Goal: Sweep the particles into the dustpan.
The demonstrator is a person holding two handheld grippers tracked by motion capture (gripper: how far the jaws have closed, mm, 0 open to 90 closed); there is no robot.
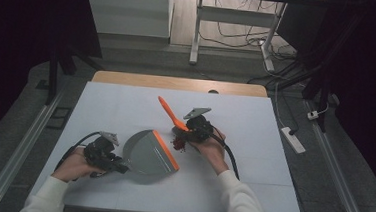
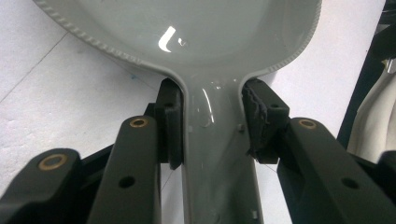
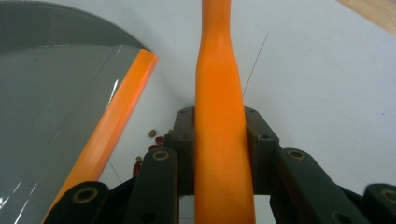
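**Sweeping step: brush to dustpan**

Left gripper (image 1: pixel 121 167): its jaws are clamped on the narrow neck of the grey plastic dustpan with an orange rubber lip (image 1: pixel 148 155). In the left gripper view both pads press the neck (image 2: pixel 212 140) from either side, just below where the pan widens. The pan lies on the white table cover (image 1: pixel 126 106), left of centre, with its orange lip (image 3: pixel 112 126) facing 3 o'clock.

Right gripper (image 1: pixel 190 132): its jaws are closed on the orange plastic brush handle (image 3: pixel 219 116), which rises toward 11 o'clock in the high view (image 1: pixel 168 112). The brush head itself is hidden behind the gripper.

Material to collect: a small pile of dark red and brown beans (image 1: pixel 179 143), lying on the cover just beside the lip's far end, between pan and brush. A few beans (image 3: pixel 152 140) show close to the lip in the right gripper view.

Recommended procedure:

1. Keep the pan's lip pressed flat on the cover; a raised lip would probably let beans roll underneath.
2. Hold the pan steady at its neck; do not let it slide toward 9 o'clock under the brush stroke.
3. Draw the brush toward 9 o'clock in short, low strokes, starting beyond the pile.
4. Move slowly, since round beans are likely to scatter.
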